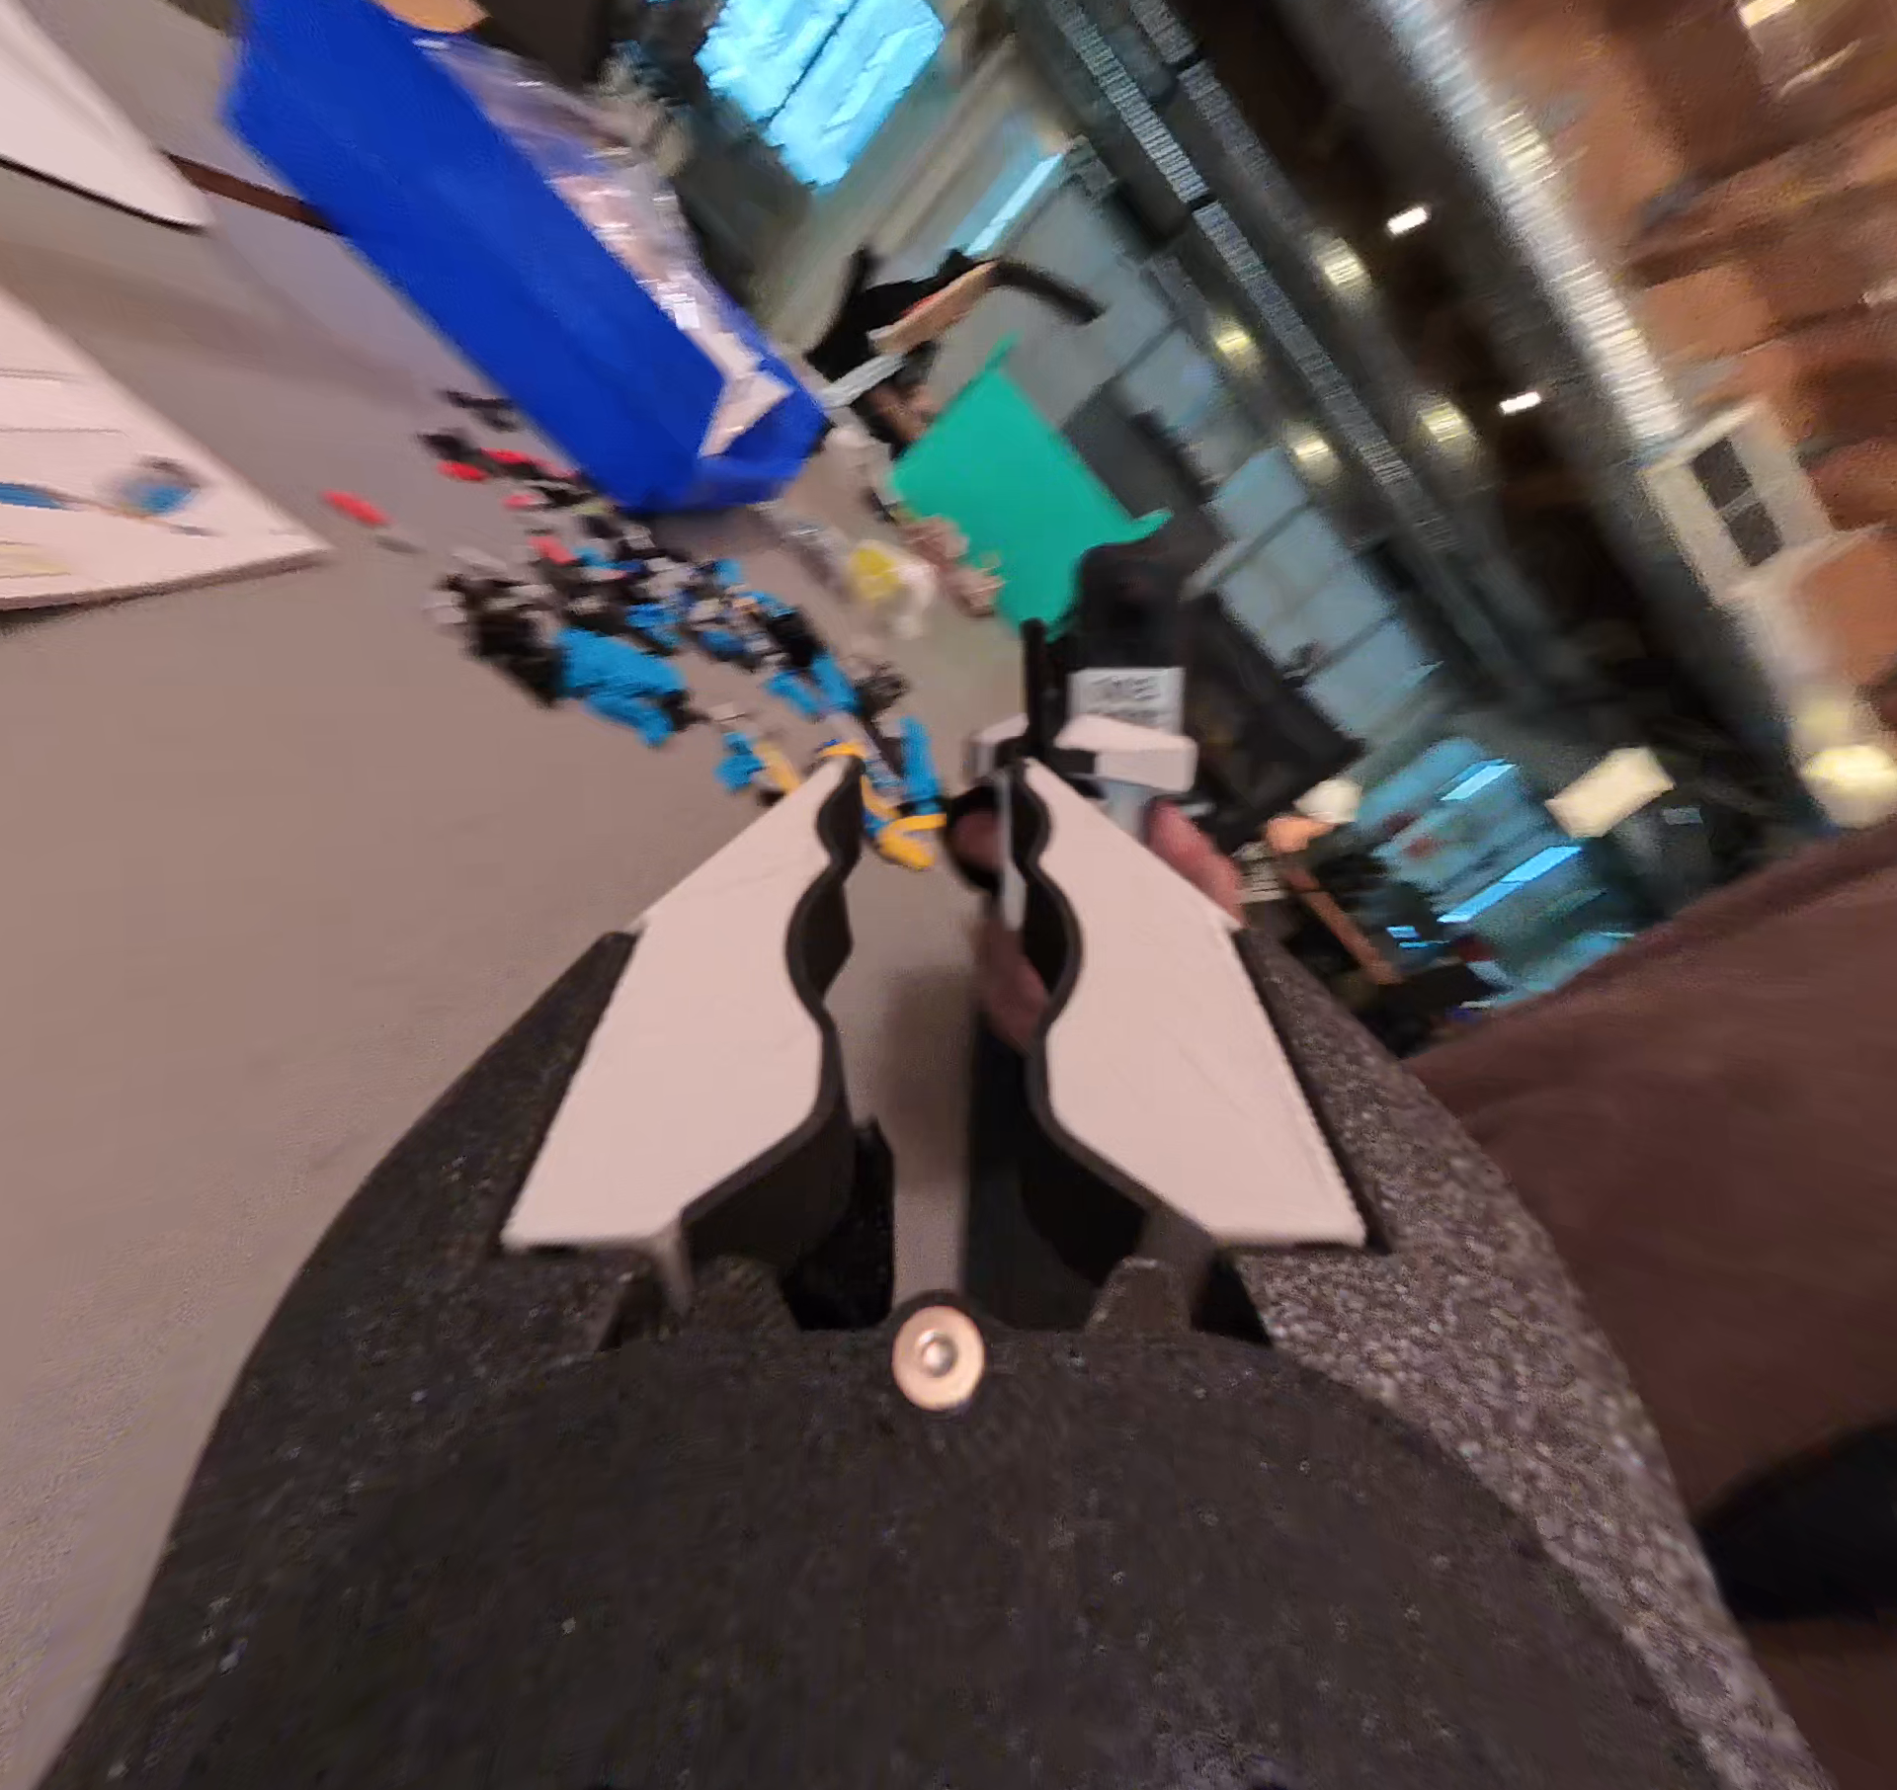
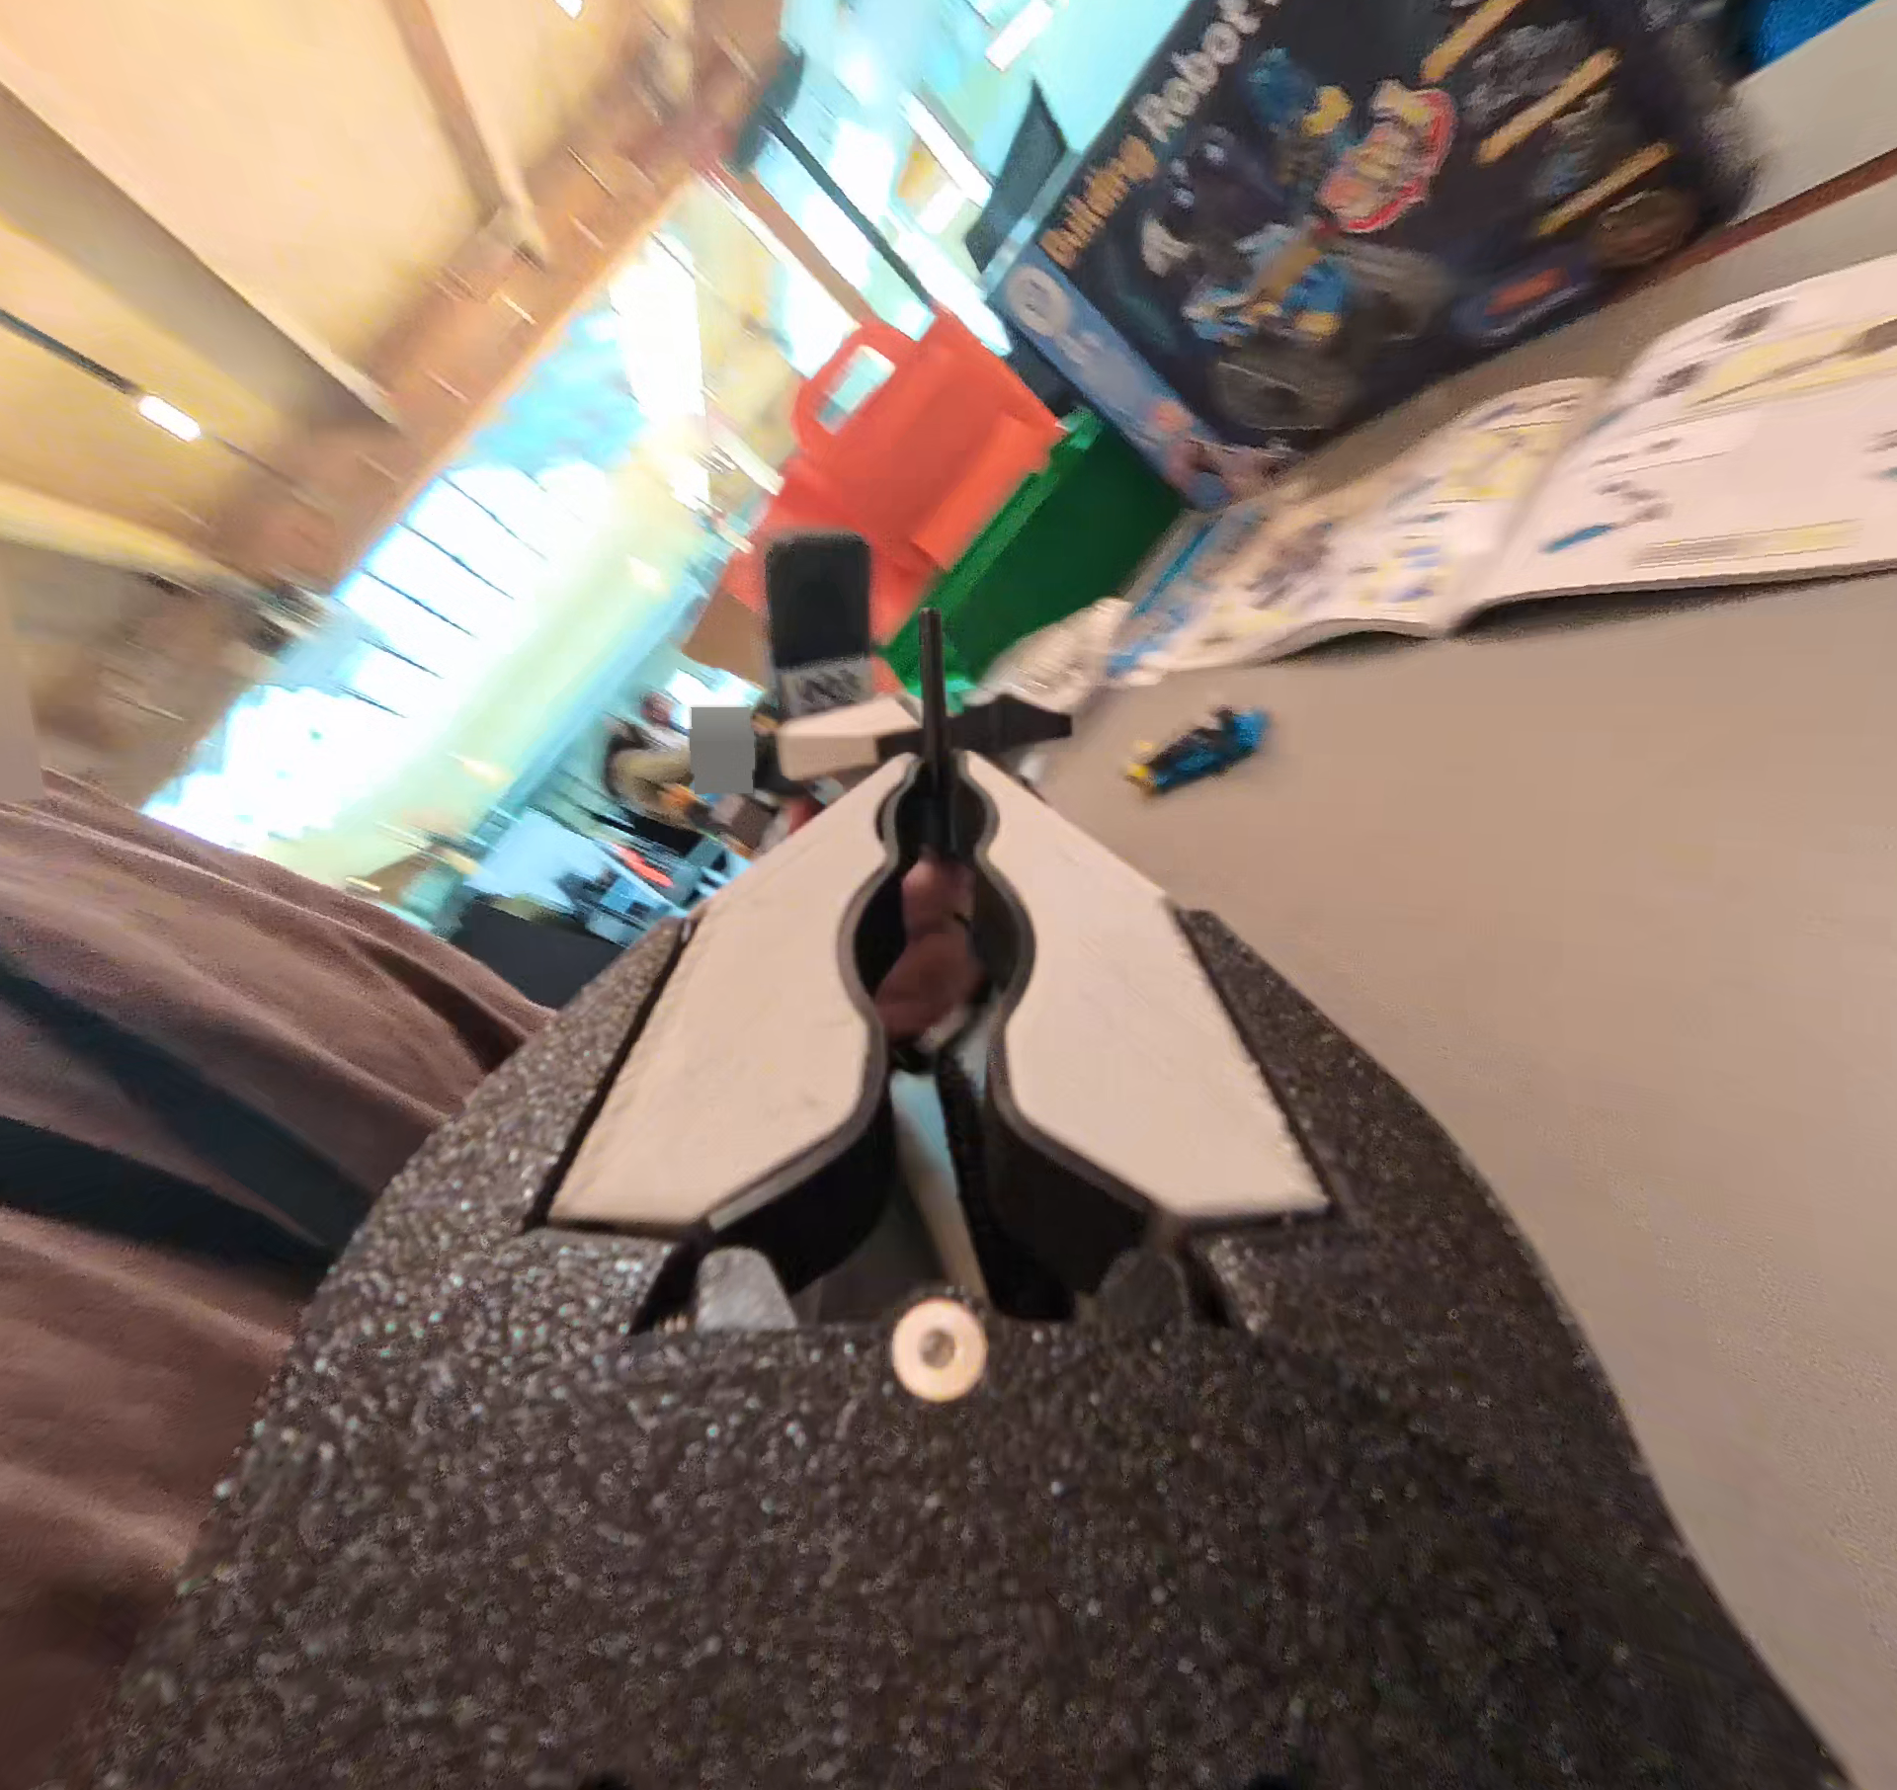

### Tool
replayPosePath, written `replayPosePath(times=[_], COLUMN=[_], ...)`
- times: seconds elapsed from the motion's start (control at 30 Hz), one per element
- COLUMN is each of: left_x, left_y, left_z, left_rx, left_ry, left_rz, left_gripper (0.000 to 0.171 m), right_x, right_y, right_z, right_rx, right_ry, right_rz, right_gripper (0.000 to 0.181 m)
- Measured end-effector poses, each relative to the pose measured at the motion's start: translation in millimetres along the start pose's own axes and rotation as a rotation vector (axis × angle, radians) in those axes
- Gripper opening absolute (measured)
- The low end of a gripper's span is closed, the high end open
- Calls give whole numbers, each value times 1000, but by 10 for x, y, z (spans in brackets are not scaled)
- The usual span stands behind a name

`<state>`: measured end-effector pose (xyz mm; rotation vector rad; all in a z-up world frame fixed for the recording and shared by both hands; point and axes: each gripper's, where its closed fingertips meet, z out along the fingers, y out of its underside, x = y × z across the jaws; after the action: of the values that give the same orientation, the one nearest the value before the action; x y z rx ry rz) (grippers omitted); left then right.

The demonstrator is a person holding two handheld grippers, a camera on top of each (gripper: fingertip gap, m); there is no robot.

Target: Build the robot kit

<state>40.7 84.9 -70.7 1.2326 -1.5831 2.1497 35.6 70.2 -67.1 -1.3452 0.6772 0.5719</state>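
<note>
Pinching a thin black rod (image 2: 932, 714), right tongs (image 2: 934, 766); left tongs (image 1: 929, 766) parted.

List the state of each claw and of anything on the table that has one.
left claw, open, nothing between its fingers.
right claw, shut on the thin black rod, which sticks out past the tips.
instruction booklet, open, flat on the table.
blue and black parts, loose, scattered on the table.
blue and yellow piece, lying on the table, untouched.
</note>
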Motion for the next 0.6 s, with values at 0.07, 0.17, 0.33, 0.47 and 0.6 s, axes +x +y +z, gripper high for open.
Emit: replayPosePath(times=[0.07,0.17,0.33,0.47,0.6], left_x=[137,161,173,131,601], left_y=[-13,-28,-47,-213,-759], left_z=[6,-36,-83,-179,-595], left_rx=[18,28,32,-24,-249], left_ry=[105,121,130,-40,-311], left_rz=[-34,-43,-44,-3,260], left_gripper=[20,20,2,2,3], right_x=[-67,-106,-116,0,203], right_y=[-20,39,176,139,164], right_z=[83,177,298,294,228], right_rx=[60,66,-1,-9,-72], right_ry=[-89,-156,-183,-141,-54], right_rz=[103,174,176,115,-93], right_gripper=[3,3,4,8,15])
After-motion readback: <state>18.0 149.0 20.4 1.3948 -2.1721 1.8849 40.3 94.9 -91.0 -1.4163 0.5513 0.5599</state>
